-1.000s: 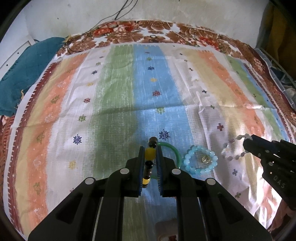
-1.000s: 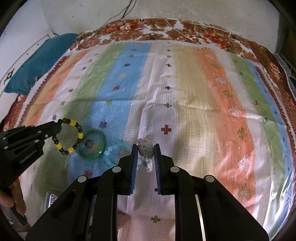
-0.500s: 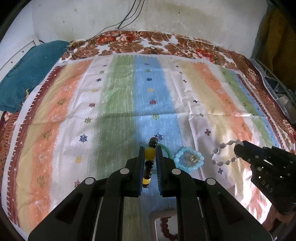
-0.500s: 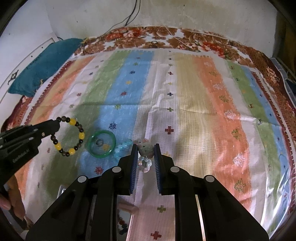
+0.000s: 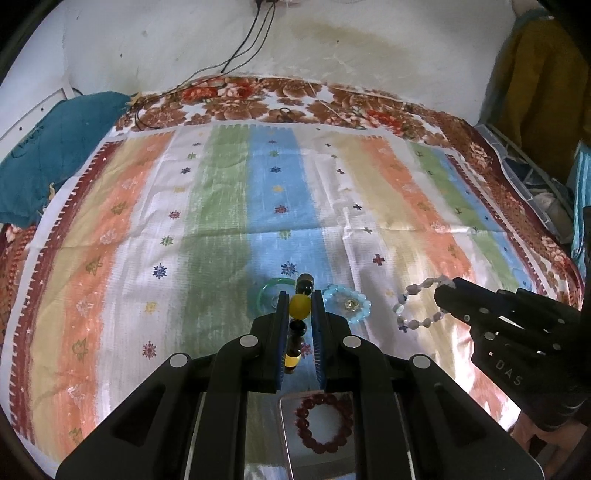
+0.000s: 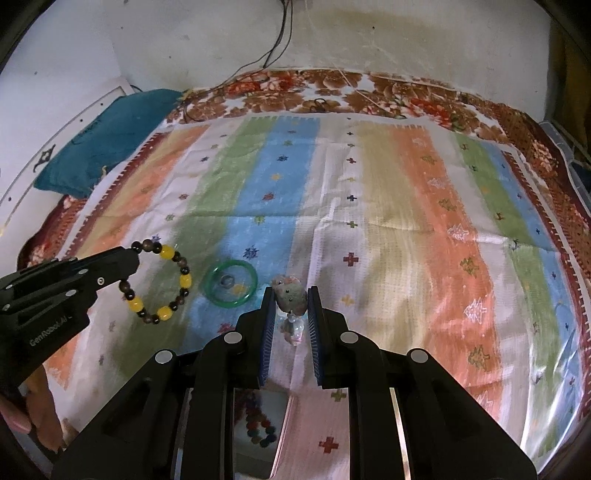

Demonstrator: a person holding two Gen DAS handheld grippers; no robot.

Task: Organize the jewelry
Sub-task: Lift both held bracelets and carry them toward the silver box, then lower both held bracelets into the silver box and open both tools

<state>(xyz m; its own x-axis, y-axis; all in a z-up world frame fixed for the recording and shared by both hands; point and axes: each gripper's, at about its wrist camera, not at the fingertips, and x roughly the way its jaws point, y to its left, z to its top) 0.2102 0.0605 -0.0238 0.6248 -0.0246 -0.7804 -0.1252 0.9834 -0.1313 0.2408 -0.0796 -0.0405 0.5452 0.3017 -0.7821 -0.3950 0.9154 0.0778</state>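
My left gripper (image 5: 300, 299) is shut on a yellow-and-dark bead bracelet (image 5: 300, 306) and holds it above the striped cloth; the bracelet hangs from that gripper (image 6: 129, 258) in the right wrist view (image 6: 162, 282). My right gripper (image 6: 291, 291) is shut on a pale pink and white bead bracelet (image 6: 291, 297), seen dangling from the gripper (image 5: 448, 286) in the left wrist view (image 5: 417, 306). A green bangle (image 6: 232, 283) and a light blue bead bracelet (image 5: 349, 303) lie on the cloth between the grippers. A small ring (image 6: 226, 281) lies inside the bangle.
The striped cloth (image 5: 221, 206) covers a bed with a floral border (image 5: 258, 103). A teal cloth (image 5: 55, 147) lies at the far left. A wall with hanging cables (image 5: 255, 33) is behind. A shiny tray (image 5: 288, 435) with a dark red bead bracelet (image 5: 325, 424) sits below the left gripper.
Both grippers have risen and pulled back from the cloth with their bracelets. The tray with the dark red bracelet has come into view below.
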